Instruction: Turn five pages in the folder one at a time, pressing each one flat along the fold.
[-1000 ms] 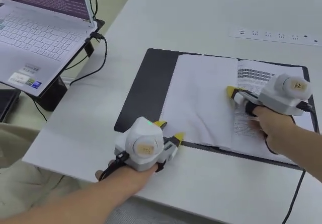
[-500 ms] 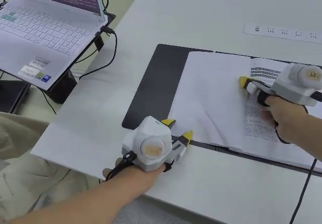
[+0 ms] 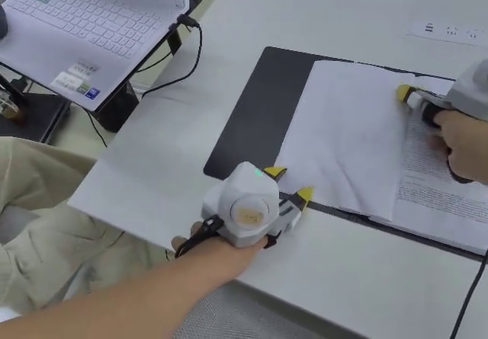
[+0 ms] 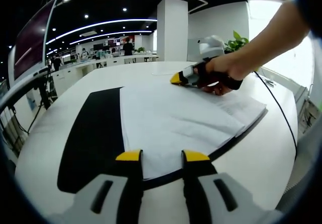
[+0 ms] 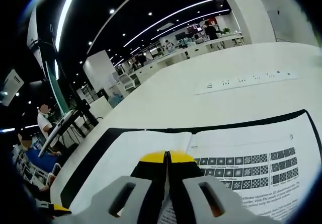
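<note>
1. Progress on the 5 turns cannot be counted from this moment. The folder (image 3: 244, 126) lies open on the tabletop (image 3: 343, 11), with at least 1 blank turned page (image 3: 351, 133) lying over its left half.
2. Your right tongs (image 5: 167, 157) are clenched with nothing between them. Their tip sits at the fold near the folder's far edge, beside the printed page (image 3: 450, 187), so this looks like the pressing step.
3. Your left tongs (image 4: 162, 156) are released, gripping nothing, just at the near edge of the turned page.
4. What is left, as I judge it: run the crease flat, then lift the next page.
5. Writing: the printed page carries text lines and rows of small checkered squares, too small to read. The stickers on the laptop (image 3: 84, 19) are unreadable too.
</note>
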Motion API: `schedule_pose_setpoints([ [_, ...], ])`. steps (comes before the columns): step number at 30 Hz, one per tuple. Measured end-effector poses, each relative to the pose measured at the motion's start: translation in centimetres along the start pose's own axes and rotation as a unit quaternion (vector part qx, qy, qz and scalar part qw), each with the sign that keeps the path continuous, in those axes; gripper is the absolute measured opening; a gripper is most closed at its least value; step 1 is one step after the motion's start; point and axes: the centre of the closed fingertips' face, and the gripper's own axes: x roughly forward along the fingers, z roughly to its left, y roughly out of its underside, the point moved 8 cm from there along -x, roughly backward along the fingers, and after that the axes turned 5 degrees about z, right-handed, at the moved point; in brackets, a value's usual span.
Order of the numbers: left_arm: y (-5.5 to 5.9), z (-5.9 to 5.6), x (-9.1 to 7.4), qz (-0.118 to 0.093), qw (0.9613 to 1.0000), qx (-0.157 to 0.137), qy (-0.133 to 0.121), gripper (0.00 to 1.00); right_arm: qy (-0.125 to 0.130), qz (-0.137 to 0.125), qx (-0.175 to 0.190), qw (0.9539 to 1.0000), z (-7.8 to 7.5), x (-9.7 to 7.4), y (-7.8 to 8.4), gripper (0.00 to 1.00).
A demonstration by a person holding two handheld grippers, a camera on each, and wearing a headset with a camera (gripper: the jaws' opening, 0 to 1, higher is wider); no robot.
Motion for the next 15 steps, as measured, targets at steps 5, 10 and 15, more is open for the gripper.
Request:
schedule_pose_setpoints([
  [5, 0.0, 0.0, 0.0, -0.002, 1.0000, -0.002, -0.001, 0.29, 0.011, -0.010, 0.004, 0.9999, -1.4, 1.9, -1.0, 0.00],
  [10, 0.0, 0.0, 0.0, -0.002, 1.0000, -0.003, -0.002, 0.29, 0.025, -0.016, 0.025, 0.9992, -2.0, 2.6, -1.8, 0.00],
  [15, 0.1, 0.0, 0.0, -0.002, 1.0000, -0.005, -0.003, 0.29, 0.017, -0.012, 0.041, 0.9990, -2.4, 2.9, -2.1, 0.00],
])
